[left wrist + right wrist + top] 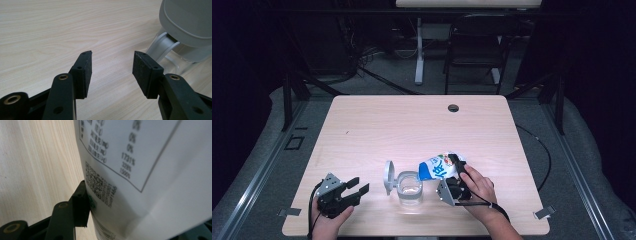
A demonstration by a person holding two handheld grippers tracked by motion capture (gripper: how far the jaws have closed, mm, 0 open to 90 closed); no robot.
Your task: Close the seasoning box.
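The blue-and-white pouch (439, 168) is lying tipped on its side toward the front of the desk (402, 125), its blue end leaning over the rim of the clear container (409, 188) that is standing just beside it, so the work in hand is looking like a pour from pouch into container. The container's grey hinged lid (388, 177) is standing already flipped open on the far side from the pouch, so the opening step is reading as done; whether anything is lying inside the container yet is too hard to tell, and the pouring itself, along with closing the lid, is seeming to remain. The right tongs (458, 170) are gripping the pouch, and in the right gripper view one black jaw is pressing flat against the printed back of the pouch (150, 170), with the person's hand (479, 187) steadying the tool from behind. The left tongs (357, 186) are resting near the front left of the desk, jaws spread wide, holding nothing, and pointing toward the lid (187, 22), a little apart from it.
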